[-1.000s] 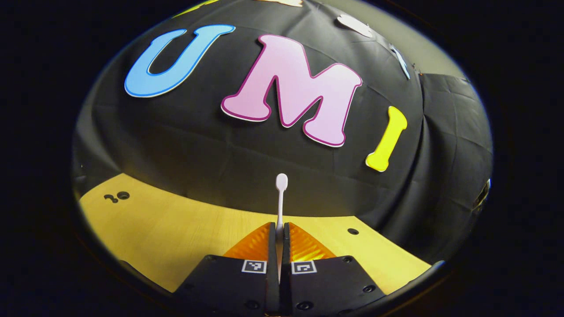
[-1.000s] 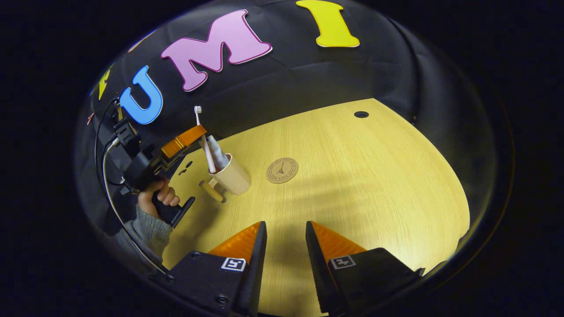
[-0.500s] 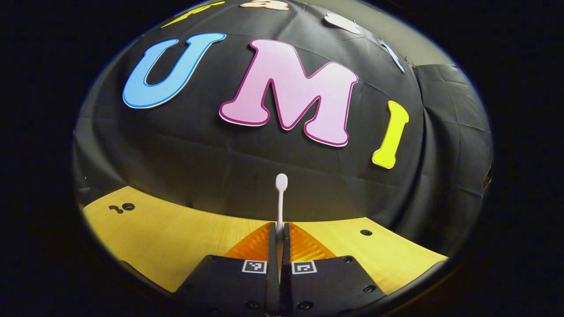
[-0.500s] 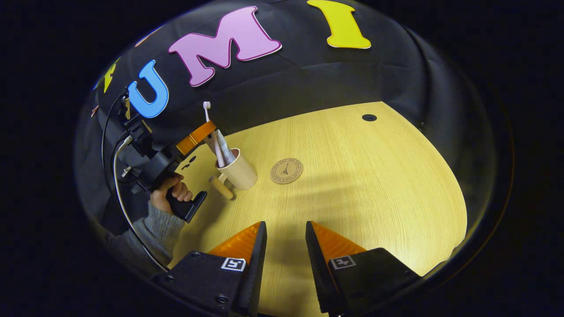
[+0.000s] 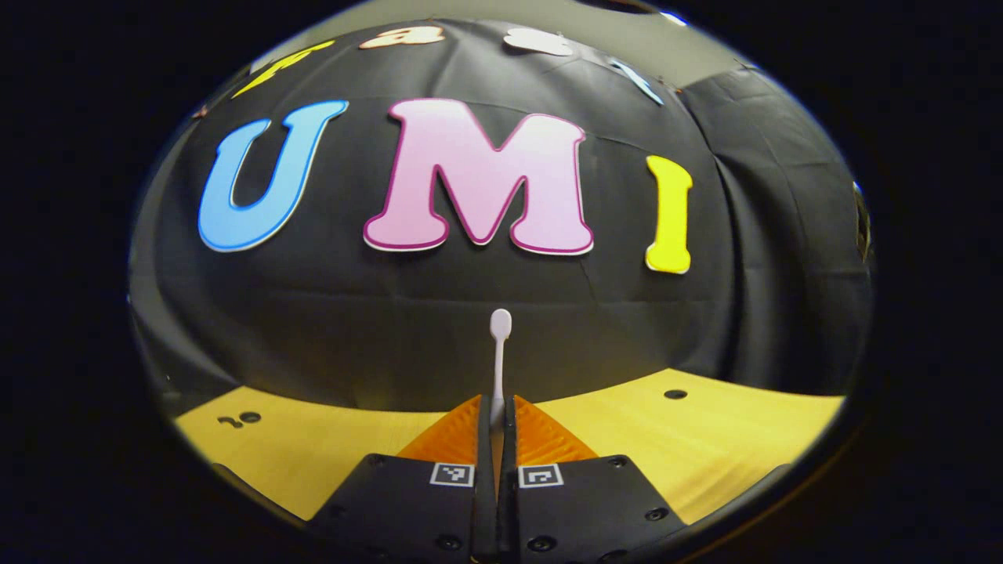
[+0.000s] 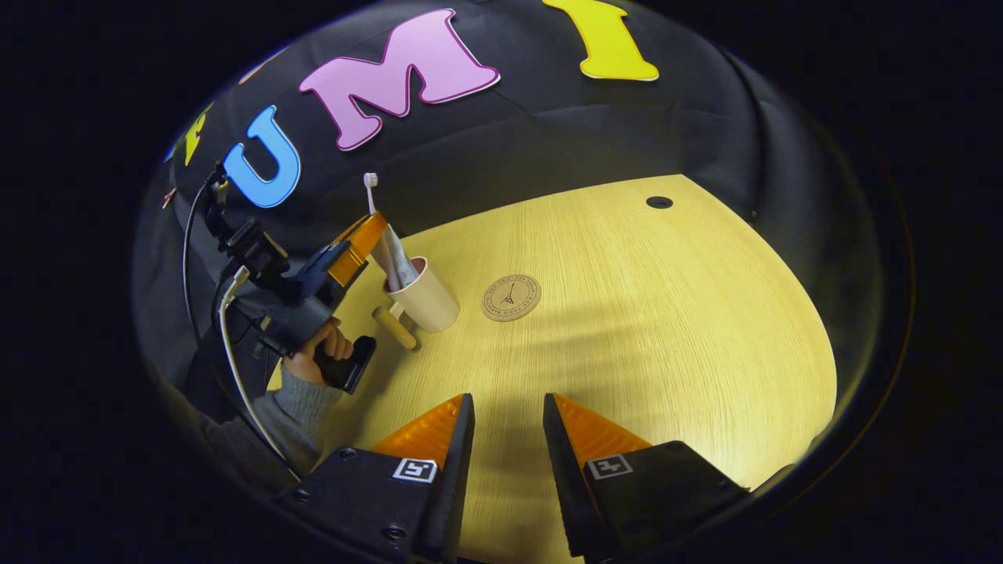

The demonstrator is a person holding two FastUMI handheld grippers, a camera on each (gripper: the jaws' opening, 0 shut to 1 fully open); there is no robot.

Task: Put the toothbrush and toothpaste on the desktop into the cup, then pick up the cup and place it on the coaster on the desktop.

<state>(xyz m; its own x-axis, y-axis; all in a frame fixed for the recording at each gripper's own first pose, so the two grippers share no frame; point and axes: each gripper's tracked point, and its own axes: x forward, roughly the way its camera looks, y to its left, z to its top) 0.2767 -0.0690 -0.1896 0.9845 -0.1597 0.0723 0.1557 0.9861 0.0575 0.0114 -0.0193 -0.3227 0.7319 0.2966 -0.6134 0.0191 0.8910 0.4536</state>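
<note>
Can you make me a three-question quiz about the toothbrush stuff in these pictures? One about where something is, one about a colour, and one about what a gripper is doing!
1. Where is the coaster?
A. bare on the desk beside the cup
B. under the cup
C. in the right gripper

2. What colour is the toothbrush head?
A. blue
B. white
C. green

3. What are the left gripper fingers doing?
A. spread wide
B. holding the coaster
C. shut on the toothbrush

Answers:
1 A: nothing sits on it.
2 B: the head looks white against the black cloth.
3 C: both fingers pinch its handle.
</note>
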